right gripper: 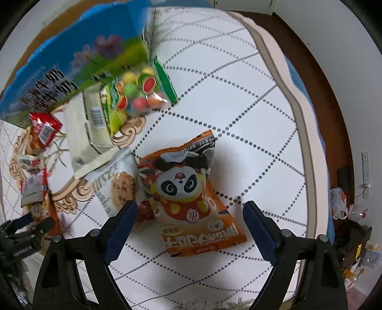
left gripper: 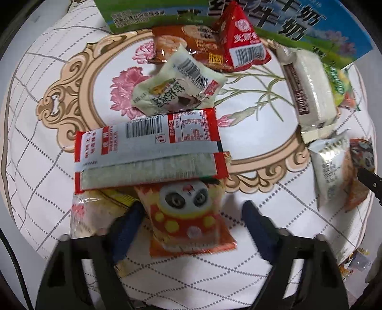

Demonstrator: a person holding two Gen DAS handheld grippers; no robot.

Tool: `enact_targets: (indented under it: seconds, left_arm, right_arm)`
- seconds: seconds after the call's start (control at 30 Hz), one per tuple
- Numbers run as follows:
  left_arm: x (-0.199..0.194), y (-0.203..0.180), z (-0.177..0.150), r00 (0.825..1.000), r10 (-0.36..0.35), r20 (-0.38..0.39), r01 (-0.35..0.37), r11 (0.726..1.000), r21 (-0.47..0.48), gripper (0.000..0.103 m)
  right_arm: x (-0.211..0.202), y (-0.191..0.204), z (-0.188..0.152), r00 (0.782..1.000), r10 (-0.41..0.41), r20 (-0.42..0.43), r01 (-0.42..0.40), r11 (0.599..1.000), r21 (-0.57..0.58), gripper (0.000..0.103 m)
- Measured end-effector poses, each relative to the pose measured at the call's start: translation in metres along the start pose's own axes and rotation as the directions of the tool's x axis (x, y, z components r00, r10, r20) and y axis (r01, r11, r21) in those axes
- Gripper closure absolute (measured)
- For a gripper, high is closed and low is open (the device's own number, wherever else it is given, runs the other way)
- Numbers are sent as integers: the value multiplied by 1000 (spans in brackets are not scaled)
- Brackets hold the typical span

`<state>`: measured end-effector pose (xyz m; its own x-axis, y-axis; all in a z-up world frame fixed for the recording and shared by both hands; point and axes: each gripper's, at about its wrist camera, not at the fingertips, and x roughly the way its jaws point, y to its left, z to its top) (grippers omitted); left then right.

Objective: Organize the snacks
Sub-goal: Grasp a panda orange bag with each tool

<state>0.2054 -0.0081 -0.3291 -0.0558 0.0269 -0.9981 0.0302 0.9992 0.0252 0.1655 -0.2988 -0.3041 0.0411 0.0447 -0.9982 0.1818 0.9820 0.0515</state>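
Tongs first: your left gripper [left gripper: 191, 214] pointed down over a red panda packet [left gripper: 188, 219], its blue pads standing apart on either side of the packet, the one at 9 o'clock close against it, the one at 3 o'clock clear of it with bare cloth between. Nothing was clamped yet. Your right gripper [right gripper: 191, 214] likewise hung with its pads apart over an orange panda packet [right gripper: 191, 202], neither pad pressing on the wrapper.

Outward from the left tongs, a long red-and-white packet [left gripper: 148, 147] lay at 12 o'clock, overlapping the top of the red panda packet, and a clear-wrapped snack [left gripper: 95, 212] sat touching at 9 o'clock. Farther toward 12 lay a cream packet [left gripper: 176, 83], then a small red pouch [left gripper: 241, 40] against the milk carton box [left gripper: 298, 21].

Outward from the right tongs, a white biscuit packet [right gripper: 114, 183] lay just beside the orange one at 10 o'clock, and a bag of fruit candies [right gripper: 140, 93] rested against the box toward 11 o'clock. All of it lay on the patterned tablecloth [right gripper: 238, 95].

You seemed to be at the picking step, each hand lined up on one panda packet. The next move called for closing squarely on each wrapper; on the left, you likely needed to slide the packet free from under the long one so it did not drag along.
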Motion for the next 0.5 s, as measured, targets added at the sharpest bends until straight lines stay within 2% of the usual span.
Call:
enact_targets:
  seconds: [0.1, 0.2, 0.37, 0.5]
  left_arm:
    - [19, -1, -5, 999, 2, -37, -2, 1000, -3, 49]
    - [23, 0, -11, 1000, 1, -30, -1, 1000, -15, 51]
    - [17, 5, -35, 998, -42, -45, 41, 999, -23, 53]
    - [16, -2, -66, 996, -67, -64, 68, 998, 8, 53]
  right_arm:
    - [12, -2, 0, 1000, 12, -13, -12, 1000, -12, 27]
    - [17, -2, -1, 1000, 14, -6, -14, 999, -31, 37]
    - [12, -2, -13, 1000, 9, -30, -10, 999, -48, 41]
    - [11, 3, -48, 996, 37, -87, -42, 997, -58, 41]
